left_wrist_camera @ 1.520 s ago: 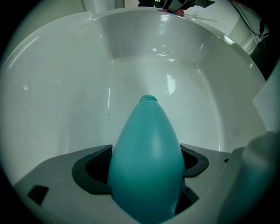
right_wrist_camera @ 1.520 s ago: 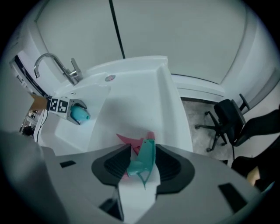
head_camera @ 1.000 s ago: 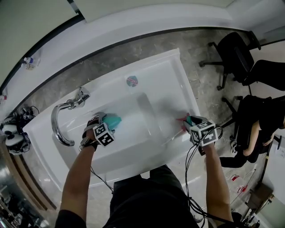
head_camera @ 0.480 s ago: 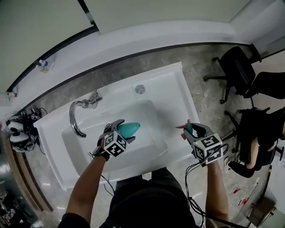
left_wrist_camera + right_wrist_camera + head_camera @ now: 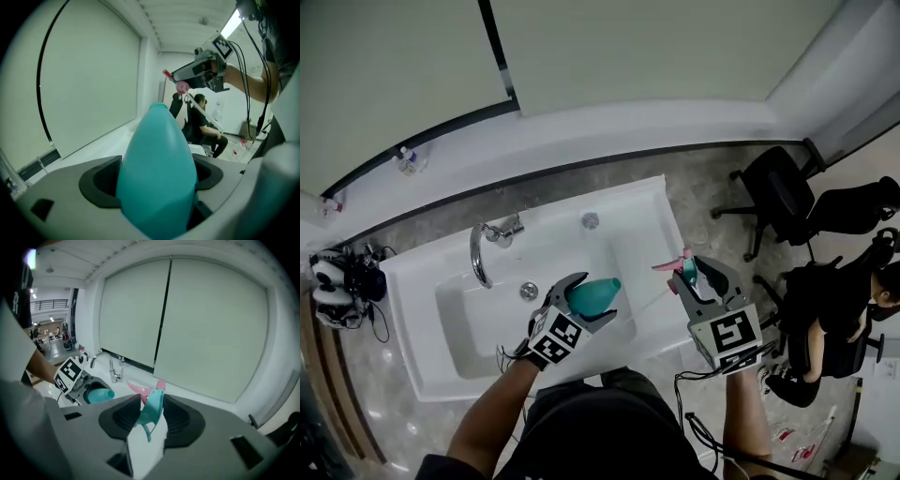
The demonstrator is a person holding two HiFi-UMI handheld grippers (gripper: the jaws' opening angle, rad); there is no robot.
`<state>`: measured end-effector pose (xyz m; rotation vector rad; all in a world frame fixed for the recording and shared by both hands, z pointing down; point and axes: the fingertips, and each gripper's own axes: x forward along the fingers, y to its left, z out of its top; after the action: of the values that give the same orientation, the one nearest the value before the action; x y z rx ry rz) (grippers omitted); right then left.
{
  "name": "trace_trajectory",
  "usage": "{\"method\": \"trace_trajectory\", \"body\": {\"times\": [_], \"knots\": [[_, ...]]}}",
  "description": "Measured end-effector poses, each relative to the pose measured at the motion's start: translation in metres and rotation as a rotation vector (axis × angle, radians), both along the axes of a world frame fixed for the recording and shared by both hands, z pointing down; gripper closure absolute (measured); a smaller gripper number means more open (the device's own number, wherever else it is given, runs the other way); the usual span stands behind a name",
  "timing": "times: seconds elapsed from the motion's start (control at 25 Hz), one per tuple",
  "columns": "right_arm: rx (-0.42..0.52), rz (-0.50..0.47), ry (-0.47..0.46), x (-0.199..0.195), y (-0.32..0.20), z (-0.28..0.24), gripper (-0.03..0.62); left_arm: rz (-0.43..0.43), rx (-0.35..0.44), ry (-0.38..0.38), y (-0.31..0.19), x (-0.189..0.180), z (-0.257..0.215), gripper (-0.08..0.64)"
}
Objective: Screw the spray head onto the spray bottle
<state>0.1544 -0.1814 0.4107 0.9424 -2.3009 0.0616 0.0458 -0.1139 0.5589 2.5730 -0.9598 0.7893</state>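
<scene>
My left gripper [image 5: 584, 303] is shut on a teal spray bottle [image 5: 593, 295], held above the white sink [image 5: 455, 361] with its neck end pointing right. In the left gripper view the bottle [image 5: 157, 173] fills the space between the jaws. My right gripper [image 5: 692, 278] is shut on the spray head [image 5: 678, 268], teal with a pink nozzle and trigger, raised over the sink's right edge. In the right gripper view the spray head [image 5: 152, 408] sits upright between the pads, and the bottle [image 5: 99, 395] shows at lower left. A gap separates bottle and spray head.
A chrome faucet [image 5: 484, 246] and a drain [image 5: 529, 291] are at the sink's left. A person sits on a chair [image 5: 838, 309] at the right; another black chair [image 5: 778, 192] stands behind. A small bottle [image 5: 408, 159] rests on the window ledge. Cables hang from both grippers.
Both grippers have risen out of the sink area and come closer together, the left one carrying the bottle rightward and the right one carrying the spray head up and leftward.
</scene>
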Motion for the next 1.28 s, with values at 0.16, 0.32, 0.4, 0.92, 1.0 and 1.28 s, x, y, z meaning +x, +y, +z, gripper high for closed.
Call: {"method": "trace_trajectory", "body": {"times": [0.16, 0.32, 0.4, 0.92, 1.0, 1.28], "knots": [[0.221, -0.064, 0.033, -0.013, 0.008, -0.076, 0.44, -0.036, 0.088, 0.132, 0.001, 0.01, -0.055, 0.138], [0.409, -0.127, 0.097, -0.027, 0.018, -0.135, 0.44, -0.041, 0.195, 0.226, 0.0, 0.013, -0.103, 0.138], [0.486, -0.142, 0.132, -0.031, 0.024, -0.162, 0.44, -0.048, 0.241, 0.265, 0.0, 0.013, -0.123, 0.138], [0.725, -0.103, 0.095, -0.042, 0.053, -0.259, 0.44, -0.041, 0.369, 0.317, 0.015, 0.018, -0.17, 0.138], [0.735, -0.126, 0.124, -0.046, 0.055, -0.257, 0.44, -0.044, 0.374, 0.319, 0.015, 0.016, -0.172, 0.138], [0.736, -0.147, 0.137, -0.055, 0.064, -0.254, 0.44, -0.05, 0.38, 0.318, 0.019, 0.014, -0.175, 0.138]]}}
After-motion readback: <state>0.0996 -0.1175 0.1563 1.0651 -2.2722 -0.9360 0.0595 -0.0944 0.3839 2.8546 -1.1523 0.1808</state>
